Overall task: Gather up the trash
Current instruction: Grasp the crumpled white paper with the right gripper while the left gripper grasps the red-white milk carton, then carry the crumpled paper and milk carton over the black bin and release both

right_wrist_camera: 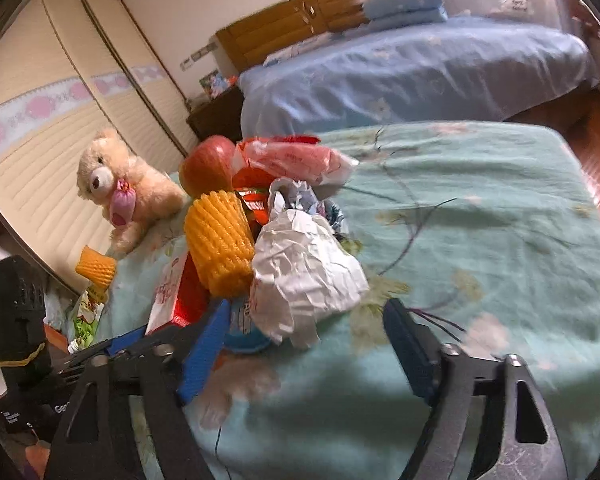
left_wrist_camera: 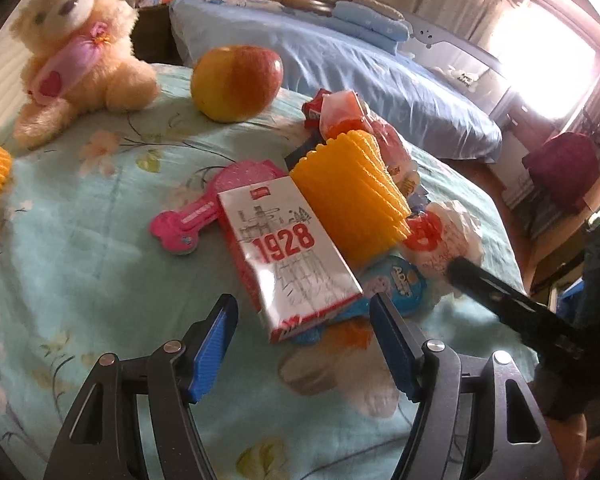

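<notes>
A heap of trash lies on the floral green bedspread point(left_wrist_camera: 80, 264). It holds a red and white "1928" box point(left_wrist_camera: 288, 256), a yellow foam fruit net point(left_wrist_camera: 352, 196), a crumpled white paper point(right_wrist_camera: 304, 264), a blue wrapper point(left_wrist_camera: 400, 284) and red-orange plastic wrappers point(left_wrist_camera: 340, 108). My left gripper point(left_wrist_camera: 304, 312) is open, its blue pads on either side of the box's near end. My right gripper point(right_wrist_camera: 304, 328) is open, just short of the crumpled paper; one finger point(left_wrist_camera: 500, 296) shows in the left wrist view.
An apple point(left_wrist_camera: 236, 80) and a teddy bear point(left_wrist_camera: 80, 52) sit behind the heap. A pink bone-shaped toy point(left_wrist_camera: 204, 208) lies left of the box. Another yellow net point(right_wrist_camera: 96, 266) lies at the bed's left edge. A blue bed point(right_wrist_camera: 400, 64) stands beyond.
</notes>
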A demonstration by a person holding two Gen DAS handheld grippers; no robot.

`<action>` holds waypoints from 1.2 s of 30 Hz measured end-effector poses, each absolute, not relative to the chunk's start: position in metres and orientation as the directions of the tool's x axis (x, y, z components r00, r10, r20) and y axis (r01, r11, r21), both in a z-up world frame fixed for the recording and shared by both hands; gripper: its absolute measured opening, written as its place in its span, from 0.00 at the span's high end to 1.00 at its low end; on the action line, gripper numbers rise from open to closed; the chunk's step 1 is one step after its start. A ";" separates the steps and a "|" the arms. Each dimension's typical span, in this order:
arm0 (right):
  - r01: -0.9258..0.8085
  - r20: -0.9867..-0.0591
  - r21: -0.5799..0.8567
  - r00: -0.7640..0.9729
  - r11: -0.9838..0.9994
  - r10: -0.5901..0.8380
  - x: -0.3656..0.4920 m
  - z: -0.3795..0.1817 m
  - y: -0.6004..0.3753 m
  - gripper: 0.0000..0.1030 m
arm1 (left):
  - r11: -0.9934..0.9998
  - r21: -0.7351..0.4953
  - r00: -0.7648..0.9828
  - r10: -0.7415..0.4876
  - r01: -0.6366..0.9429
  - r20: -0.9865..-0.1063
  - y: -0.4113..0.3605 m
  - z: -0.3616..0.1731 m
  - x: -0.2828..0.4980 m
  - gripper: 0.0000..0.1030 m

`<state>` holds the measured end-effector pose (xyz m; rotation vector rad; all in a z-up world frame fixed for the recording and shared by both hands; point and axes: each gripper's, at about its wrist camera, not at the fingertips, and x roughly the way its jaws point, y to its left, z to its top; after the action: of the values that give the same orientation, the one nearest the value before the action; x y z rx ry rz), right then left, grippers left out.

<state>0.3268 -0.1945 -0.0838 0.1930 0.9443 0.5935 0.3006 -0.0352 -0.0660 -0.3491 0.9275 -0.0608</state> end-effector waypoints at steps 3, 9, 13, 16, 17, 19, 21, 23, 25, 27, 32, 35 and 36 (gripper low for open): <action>-0.381 -0.723 0.403 0.426 0.832 0.544 0.334 -0.091 -0.191 0.55 | 0.958 -0.270 0.596 -0.162 -0.096 -0.786 -0.038 -0.072 0.310 0.48; -0.366 -0.701 0.400 0.469 0.840 0.538 0.318 -0.091 -0.203 0.67 | 0.959 -0.275 0.639 -0.172 -0.065 -0.750 -0.036 -0.076 0.303 0.54; -0.319 -0.697 0.414 0.491 0.852 0.522 0.299 -0.083 -0.220 0.68 | 0.964 -0.266 0.640 -0.188 -0.027 -0.745 -0.040 -0.070 0.287 0.55; -0.298 -0.686 0.402 0.528 0.866 0.501 0.279 -0.075 -0.235 0.68 | 0.969 -0.244 0.659 -0.200 0.026 -0.725 -0.048 -0.061 0.272 0.55; -0.281 -0.685 0.406 0.537 0.870 0.493 0.272 -0.074 -0.242 0.68 | 0.970 -0.239 0.664 -0.206 0.042 -0.719 -0.051 -0.058 0.266 0.55; -0.253 -0.685 0.416 0.544 0.873 0.484 0.263 -0.074 -0.253 0.68 | 0.967 -0.243 0.670 -0.226 0.069 -0.707 -0.056 -0.054 0.256 0.56; -0.228 -0.688 0.412 0.557 0.882 0.465 0.252 -0.073 -0.265 0.68 | 0.965 -0.242 0.676 -0.243 0.098 -0.696 -0.061 -0.051 0.247 0.56; -0.213 -0.686 0.411 0.568 0.887 0.454 0.241 -0.072 -0.274 0.68 | 0.962 -0.243 0.675 -0.262 0.125 -0.690 -0.067 -0.051 0.240 0.56; -0.205 -0.686 0.407 0.574 0.890 0.446 0.232 -0.071 -0.281 0.68 | 0.957 -0.247 0.664 -0.286 0.155 -0.691 -0.074 -0.052 0.233 0.56; -0.192 -0.685 0.409 0.581 0.892 0.439 0.223 -0.071 -0.288 0.68 | 0.951 -0.252 0.656 -0.307 0.181 -0.689 -0.079 -0.053 0.228 0.56; -0.159 -0.681 0.410 0.603 0.898 0.417 0.209 -0.069 -0.307 0.69 | 0.940 -0.253 0.642 -0.342 0.230 -0.687 -0.089 -0.054 0.224 0.56; -0.144 -0.678 0.408 0.613 0.902 0.405 0.203 -0.068 -0.316 0.69 | 0.934 -0.251 0.640 -0.356 0.253 -0.681 -0.097 -0.053 0.226 0.56; -0.141 -0.678 0.406 0.616 0.903 0.401 0.202 -0.067 -0.318 0.69 | 0.932 -0.252 0.638 -0.361 0.260 -0.680 -0.101 -0.053 0.225 0.56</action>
<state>0.2020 -0.3179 -0.0672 0.3298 0.8544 0.3183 0.2246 -0.1005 -0.0526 -0.1353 0.8049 -0.3556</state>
